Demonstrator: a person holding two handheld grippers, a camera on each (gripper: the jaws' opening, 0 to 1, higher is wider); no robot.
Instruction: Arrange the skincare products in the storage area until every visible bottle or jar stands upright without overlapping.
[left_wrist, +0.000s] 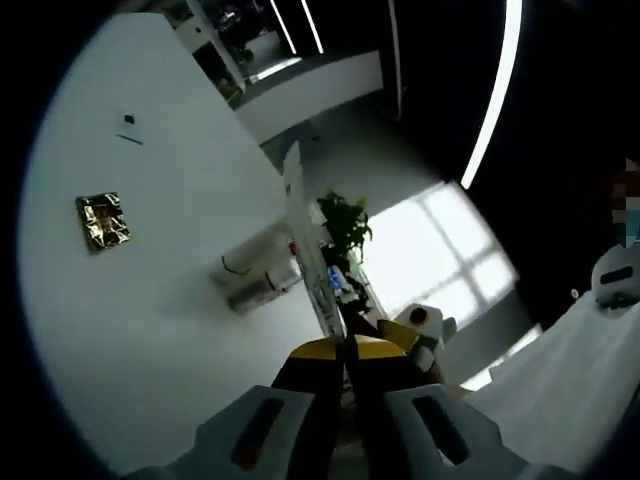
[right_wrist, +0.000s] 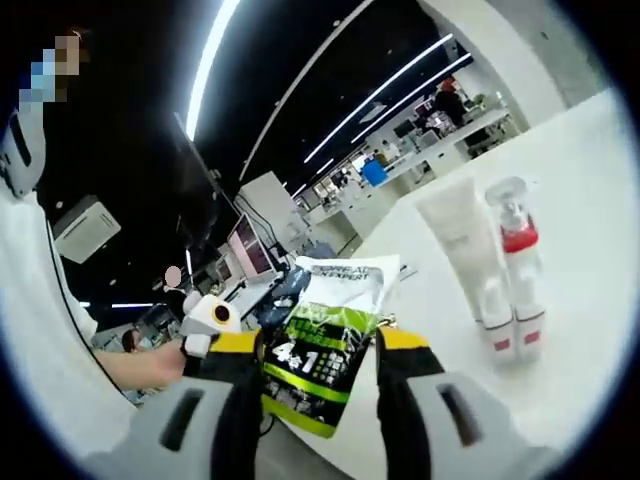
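The right gripper (right_wrist: 318, 350) grasps a green-and-white pouch (right_wrist: 330, 345) between its jaws, lifted off the white table (right_wrist: 590, 200), presumably to carry it somewhere it can stand. To its right a white tube (right_wrist: 462, 250) and a pump bottle (right_wrist: 515, 255) stand upright, touching (already as the task wants them). In the left gripper view, the left gripper (left_wrist: 348, 352) is clenched on the pouch's thin edge (left_wrist: 305, 230), likely steadying it.

green-and-white pouch (right_wrist: 325, 350), large "4+1" readable, smaller print illegible
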